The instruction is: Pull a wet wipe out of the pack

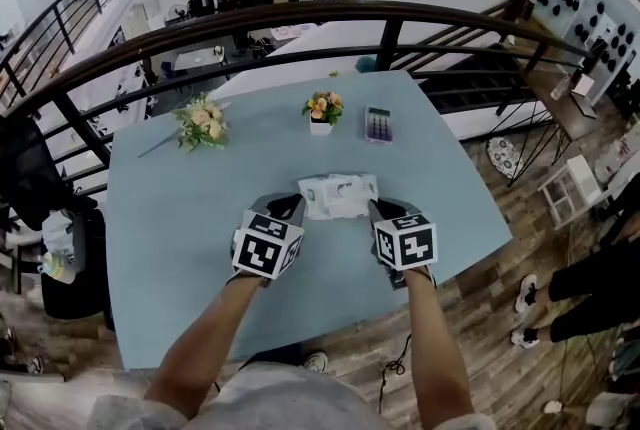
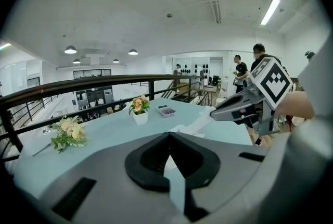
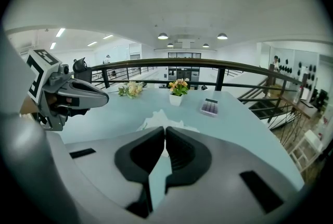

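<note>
The white wet wipe pack (image 1: pixel 338 195) lies flat on the light blue table (image 1: pixel 180 218), just beyond both grippers. My left gripper (image 1: pixel 293 205) points at its left edge and my right gripper (image 1: pixel 378 208) at its right edge. In the left gripper view the left gripper (image 2: pixel 167 134) has its jaws together, with the pack (image 2: pixel 188 125) just past the tips. The right gripper view shows the right gripper (image 3: pixel 164 129) shut too, the crumpled top of the pack (image 3: pixel 156 120) rising right behind it. I see nothing pinched in either.
A loose bouquet (image 1: pixel 203 123) lies at the far left of the table. A small potted flower (image 1: pixel 322 108) and a purple-keyed calculator (image 1: pixel 378 125) stand behind the pack. A dark railing (image 1: pixel 300 18) runs along the far edge. People stand at the right.
</note>
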The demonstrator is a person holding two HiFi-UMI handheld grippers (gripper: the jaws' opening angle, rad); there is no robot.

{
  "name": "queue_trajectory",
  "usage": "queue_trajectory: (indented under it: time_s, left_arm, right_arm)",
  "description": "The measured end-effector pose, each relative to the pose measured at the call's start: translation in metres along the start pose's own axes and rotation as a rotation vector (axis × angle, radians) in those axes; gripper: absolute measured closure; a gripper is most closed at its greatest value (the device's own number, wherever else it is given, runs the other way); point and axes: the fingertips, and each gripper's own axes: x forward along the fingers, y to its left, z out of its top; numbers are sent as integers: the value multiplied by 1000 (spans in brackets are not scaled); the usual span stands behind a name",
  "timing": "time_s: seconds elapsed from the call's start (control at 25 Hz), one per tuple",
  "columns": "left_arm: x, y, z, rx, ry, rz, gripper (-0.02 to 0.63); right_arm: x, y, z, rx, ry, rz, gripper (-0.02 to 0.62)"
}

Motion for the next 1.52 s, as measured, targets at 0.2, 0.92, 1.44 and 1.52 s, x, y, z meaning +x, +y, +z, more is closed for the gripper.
queue_trajectory:
  time_s: [0.2, 0.92, 1.44, 1.52]
  left_arm:
    - [-7, -9, 4, 1, -15, 6, 614]
    - [-27, -77, 23, 59, -63, -29, 613]
    - [-31, -123, 35, 127, -78, -113, 613]
    - [-32, -126, 38, 140, -82, -130, 612]
  right_arm:
    - [-18, -4, 2, -4, -22, -13, 581]
    - [-103, -16, -6, 20, -142, -75, 581]
    - [-163, -27, -14, 94, -231, -162, 581]
    - [-170, -29, -12, 109, -248, -183, 581]
